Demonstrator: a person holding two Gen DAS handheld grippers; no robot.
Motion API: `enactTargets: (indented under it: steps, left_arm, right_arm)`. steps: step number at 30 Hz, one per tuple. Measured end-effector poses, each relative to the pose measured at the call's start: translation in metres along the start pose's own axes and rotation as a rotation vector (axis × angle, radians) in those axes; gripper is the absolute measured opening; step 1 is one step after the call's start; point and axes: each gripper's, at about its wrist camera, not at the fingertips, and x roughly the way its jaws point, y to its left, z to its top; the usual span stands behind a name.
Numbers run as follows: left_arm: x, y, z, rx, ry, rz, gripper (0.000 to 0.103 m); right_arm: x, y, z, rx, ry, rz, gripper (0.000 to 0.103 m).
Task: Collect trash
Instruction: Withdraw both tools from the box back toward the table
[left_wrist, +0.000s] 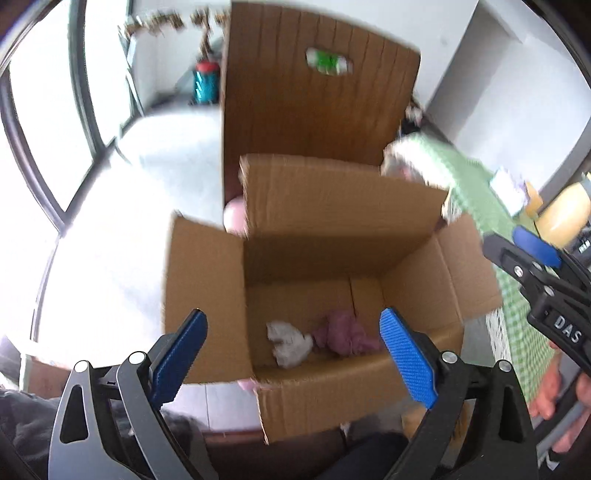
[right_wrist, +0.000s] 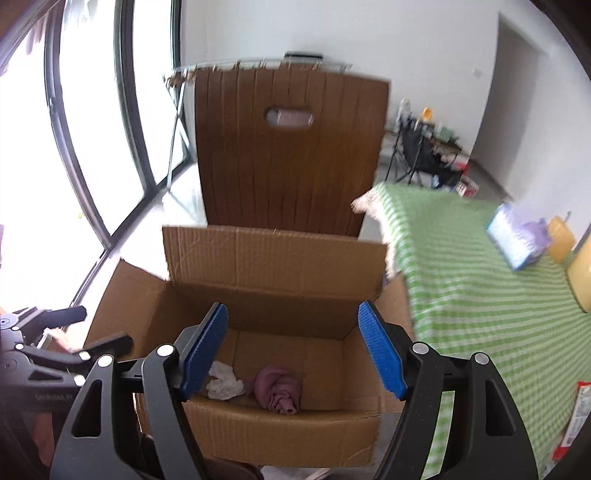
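Left gripper (left_wrist: 293, 354): jaws spread wide, nothing between the blue pads; it hangs above the near part of the cardboard box (left_wrist: 413, 295) and looks down into it
Right gripper (right_wrist: 293, 350): jaws likewise apart and bare, nothing gripped; it sits over the near wall of the box; in the left wrist view it shows at the right edge, above the box's right flap, with a hand (left_wrist: 561, 406) under it
White crumpled paper (right_wrist: 225, 384): lies on the box floor, toward the near left corner; released, no pad touches it
Purple crumpled wad (right_wrist: 279, 389): on the box floor just right of the white one, the two touching or very nearly so
Box edges: all four flaps stand open; the far flap rises upright, the left flap leans outward, the right flap leans toward the cloth; the near wall runs below both sets of pads
Room inside the box: the floor beyond the two wads and to their right is bare cardboard
Brown slatted chair back (right_wrist: 291, 162): rises just behind the far flap, with a handle slot near its top
Green checked cloth (right_wrist: 480, 295): covers a table right of the box, its hanging edge just beside the right flap; a blue and white pack (right_wrist: 517, 236) lies on it, well apart from the box
Left side: bright window with dark frames (right_wrist: 125, 110); pale floor between it and the box
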Motion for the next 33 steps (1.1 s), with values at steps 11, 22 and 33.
enactTargets:
  steps: [11,22,33]
  left_arm:
    - [-0.093,-0.044,-0.022,0.126,-0.582,0.109,0.095]
    - [-0.11,-0.139,-0.06,0.33,-0.618,-0.024,0.095]
    - [-0.114,-0.283,-0.127,0.516,-0.507,-0.309,0.095]
  right_arm:
    - [-0.103,-0.037,-0.032,0.063,-0.338,-0.134,0.084]
    - [-0.189,-0.106,-0.104,0.239,-0.391,-0.344,0.084]
    - [-0.313,-0.184,-0.237,0.472,-0.356,-0.669,0.086]
